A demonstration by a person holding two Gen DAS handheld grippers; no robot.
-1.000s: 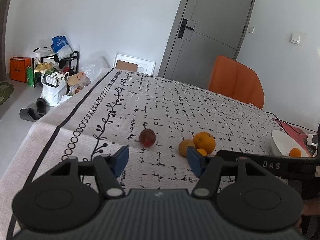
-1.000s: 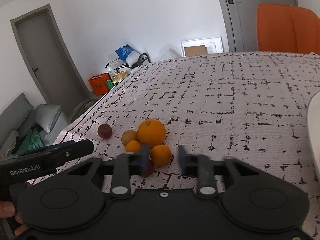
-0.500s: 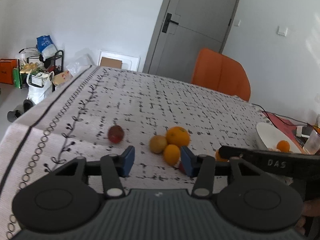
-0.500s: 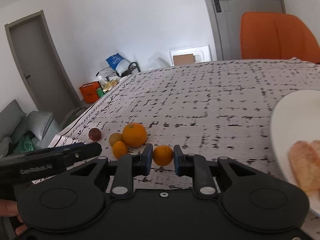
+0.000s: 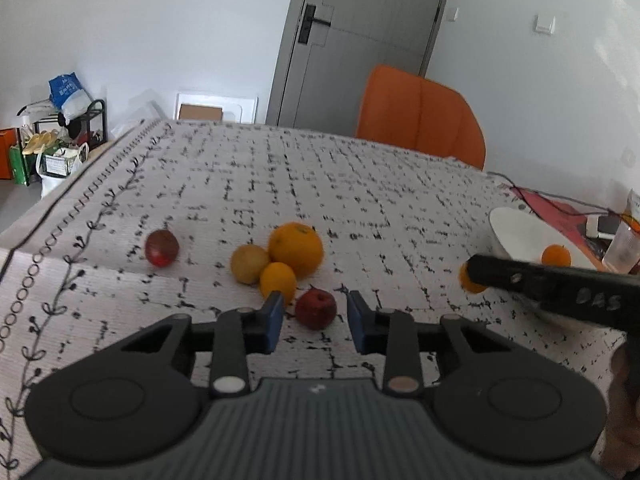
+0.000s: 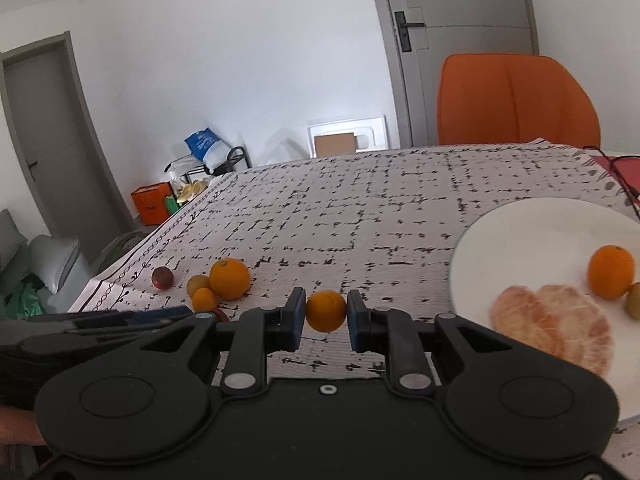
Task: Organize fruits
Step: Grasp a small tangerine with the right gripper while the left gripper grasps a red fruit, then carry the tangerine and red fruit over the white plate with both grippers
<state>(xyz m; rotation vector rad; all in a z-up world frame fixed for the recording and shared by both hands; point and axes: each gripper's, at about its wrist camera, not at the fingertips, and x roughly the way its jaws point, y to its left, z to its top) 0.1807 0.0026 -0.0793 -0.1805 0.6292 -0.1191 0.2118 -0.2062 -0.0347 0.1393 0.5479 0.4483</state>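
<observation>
Left wrist view alone shows the left gripper (image 5: 315, 317) with its blue pads either side of a dark red apple (image 5: 316, 308) on the tablecloth (image 5: 360, 200); the jaws have just been closing, yet a gap shows on both sides of the apple, so nothing is gripped. Just beyond lie a small orange (image 5: 278, 283), a dull yellow fruit (image 5: 249, 263) and a big orange (image 5: 296, 248), touching in a cluster, with a second red apple (image 5: 161, 247) apart to the left. The cloth is pale woven fabric with broken black grid marks and a vine border.

The right wrist view shows what is mostly hidden there: the right gripper (image 6: 325, 317) is clamped on a smooth round tangerine (image 6: 326, 310), lifted above the cloth, pads pressing both sides. It also gives the full white plate (image 6: 520, 232), glossy and round, with an orange (image 6: 611, 272), peeled pinkish citrus segments (image 6: 556, 328) and a greenish fruit at its edge. An orange chair (image 6: 516, 100) stands behind the table.
</observation>
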